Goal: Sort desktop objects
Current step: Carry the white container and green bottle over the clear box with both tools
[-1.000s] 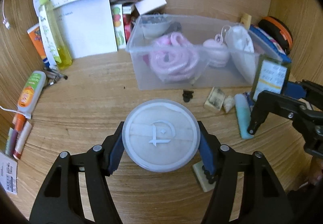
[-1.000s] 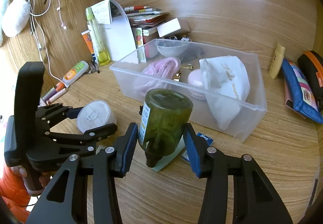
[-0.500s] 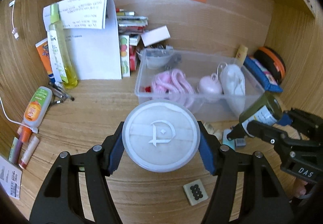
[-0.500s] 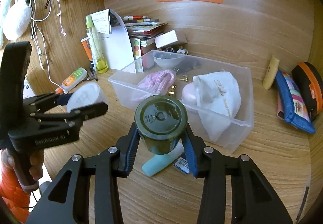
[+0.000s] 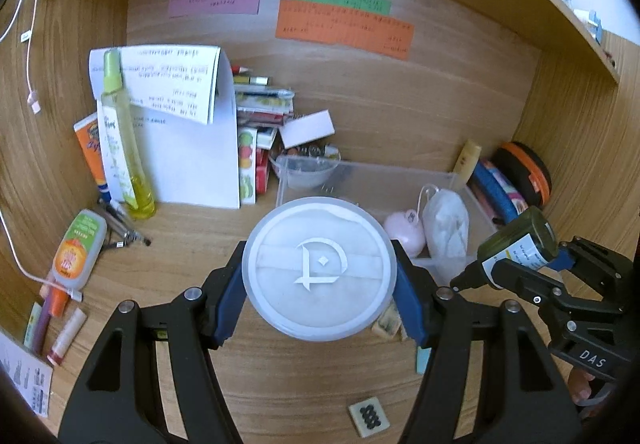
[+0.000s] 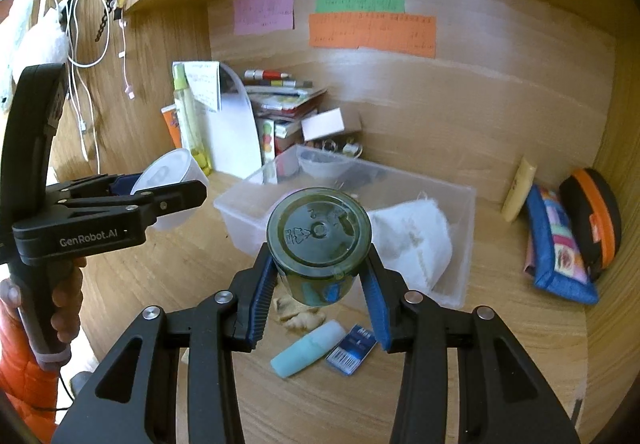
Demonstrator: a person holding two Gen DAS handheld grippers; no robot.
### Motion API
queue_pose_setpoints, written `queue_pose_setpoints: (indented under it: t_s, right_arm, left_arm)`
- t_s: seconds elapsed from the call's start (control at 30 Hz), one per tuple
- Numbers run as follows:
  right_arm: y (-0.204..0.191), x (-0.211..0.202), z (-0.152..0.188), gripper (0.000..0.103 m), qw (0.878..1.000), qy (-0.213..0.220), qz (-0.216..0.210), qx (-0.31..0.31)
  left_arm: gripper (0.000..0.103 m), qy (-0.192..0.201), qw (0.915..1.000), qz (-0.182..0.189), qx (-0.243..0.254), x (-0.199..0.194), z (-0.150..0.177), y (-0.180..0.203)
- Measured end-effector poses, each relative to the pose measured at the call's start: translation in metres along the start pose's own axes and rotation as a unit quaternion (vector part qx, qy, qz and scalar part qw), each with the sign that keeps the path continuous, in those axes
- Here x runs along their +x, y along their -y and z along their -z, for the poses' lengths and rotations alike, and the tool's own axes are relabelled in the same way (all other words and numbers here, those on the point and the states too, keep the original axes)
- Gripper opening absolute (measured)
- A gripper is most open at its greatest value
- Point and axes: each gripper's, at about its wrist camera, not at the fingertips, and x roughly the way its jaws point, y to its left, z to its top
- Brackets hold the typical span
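Round white frosted container [image 5: 319,270], lid logo facing the camera, held above the desk [image 5: 280,384] mid-front. Dark green bottle [image 6: 319,240], labelled, base toward the camera, held above the desk's front right, near the clear bin [image 6: 460,244].

The round white container [image 5: 319,271] hides the near left part of the clear bin [image 5: 372,173]. The green bottle [image 6: 319,240] covers the bin's middle. Writing on the wall notes [image 5: 344,28] is too small to read; possibly handwritten.
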Motion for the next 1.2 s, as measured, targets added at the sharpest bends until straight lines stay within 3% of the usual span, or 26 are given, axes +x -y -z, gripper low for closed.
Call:
queue_pose_setpoints:
  t_s: [0.37, 0.57, 1.2]
  right_arm:
    - [0.017, 0.005, -0.029, 0.038, 1.000, 0.026, 0.014, -0.006]
    - [0.033, 0.020, -0.042, 0.038, 0.999, 0.027, 0.020, 0.003]
    - [0.035, 0.095, -0.032, 0.038, 0.999, -0.053, 0.005, 0.000]
  left_arm:
    - [0.065, 0.018, 0.9997, 0.013, 0.007, 0.011, -0.030, 0.010]
    - [0.065, 0.006, 0.9997, 0.023, 0.010, 0.033, -0.042, 0.015]
    - [0.065, -0.067, 0.9966, 0.044, 0.018, 0.111, -0.031, 0.019]
